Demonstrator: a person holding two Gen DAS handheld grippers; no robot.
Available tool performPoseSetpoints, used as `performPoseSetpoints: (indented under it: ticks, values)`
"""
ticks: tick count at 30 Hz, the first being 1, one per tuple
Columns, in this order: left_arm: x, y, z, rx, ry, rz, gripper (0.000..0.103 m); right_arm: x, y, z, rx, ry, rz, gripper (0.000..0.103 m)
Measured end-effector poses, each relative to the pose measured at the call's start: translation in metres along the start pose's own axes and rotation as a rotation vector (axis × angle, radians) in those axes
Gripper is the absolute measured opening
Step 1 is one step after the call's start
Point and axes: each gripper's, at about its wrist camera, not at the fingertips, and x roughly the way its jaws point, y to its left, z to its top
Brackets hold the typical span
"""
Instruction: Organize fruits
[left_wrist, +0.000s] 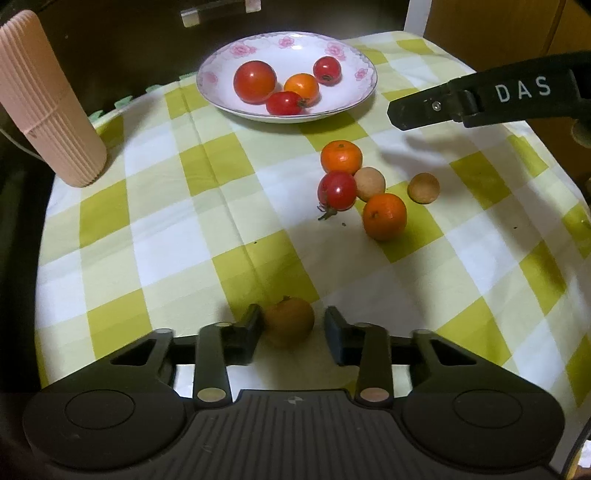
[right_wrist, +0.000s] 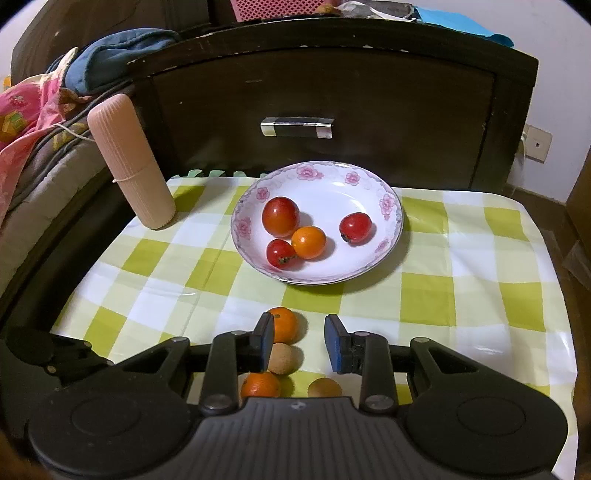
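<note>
Left gripper (left_wrist: 291, 328) bracketing shaded tomato (left_wrist: 289, 322) for transfer to plate (left_wrist: 354, 103), right pad visibly clear; right gripper (right_wrist: 300, 343) apart, empty.

On the cloth (left_wrist: 166, 229), far centre: plate (left_wrist: 351, 92) with four fruits (left_wrist: 255, 81) in it. Far left: upright cylinder (left_wrist: 48, 103). Nearer than the plate and a little right: a touching cluster of far mandarin (left_wrist: 341, 157), tomato (left_wrist: 337, 191), ball (left_wrist: 369, 183) and near mandarin (left_wrist: 385, 216). Just right of these, apart: second ball (left_wrist: 423, 188). Nearest, alone: single fruit (left_wrist: 289, 321) between the left gripper (left_wrist: 293, 317) fingers. Behind the cloth: drawer front (right_wrist: 332, 92).
</note>
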Motion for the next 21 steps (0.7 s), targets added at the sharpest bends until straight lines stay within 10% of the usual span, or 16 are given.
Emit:
performPoseSetpoints:
  ticks: [21]
  values:
    - [-0.017, 0.024, 0.086, -0.092, -0.188, -0.022, 0.037, 0.009, -0.02, 0.035, 0.028, -0.051, -0.025, 0.029]
